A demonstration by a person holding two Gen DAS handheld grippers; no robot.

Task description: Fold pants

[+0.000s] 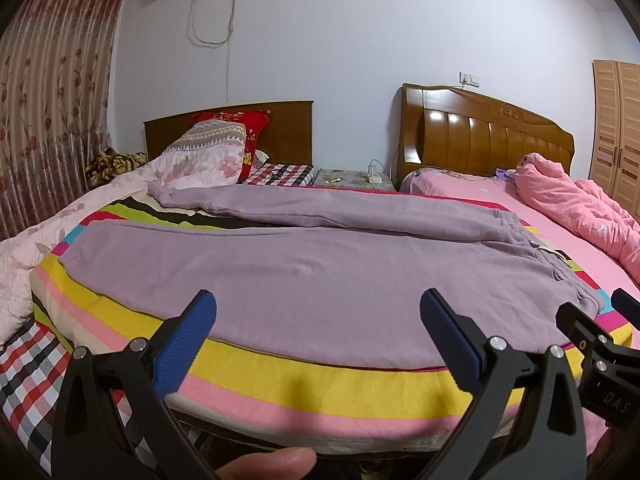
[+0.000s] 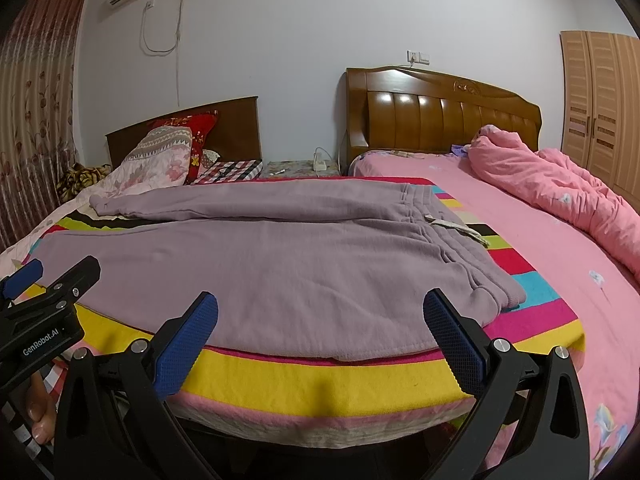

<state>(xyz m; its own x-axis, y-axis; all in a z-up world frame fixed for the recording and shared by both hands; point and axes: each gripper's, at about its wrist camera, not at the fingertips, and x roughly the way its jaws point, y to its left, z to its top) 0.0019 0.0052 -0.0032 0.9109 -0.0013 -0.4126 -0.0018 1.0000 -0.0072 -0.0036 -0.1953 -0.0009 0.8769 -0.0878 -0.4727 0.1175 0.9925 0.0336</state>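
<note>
Lilac sweatpants point(image 1: 320, 256) lie spread flat on a striped blanket point(image 1: 320, 384), legs running left and the waistband with a white drawstring point(image 2: 460, 228) at the right. The pants also show in the right wrist view point(image 2: 280, 264). My left gripper point(image 1: 318, 344) is open and empty, just in front of the near leg's edge. My right gripper point(image 2: 320, 344) is open and empty, in front of the near edge close to the waistband. The right gripper shows at the left wrist view's right edge point(image 1: 608, 336), the left gripper at the right wrist view's left edge point(image 2: 36, 304).
The striped blanket point(image 2: 320, 388) covers the near bed. A pink bed point(image 2: 560, 264) with a bunched pink quilt point(image 2: 560, 196) lies to the right. Pillows point(image 1: 208, 152) and a floral quilt point(image 1: 24, 264) sit at the left. A nightstand point(image 1: 352, 178) stands between the headboards.
</note>
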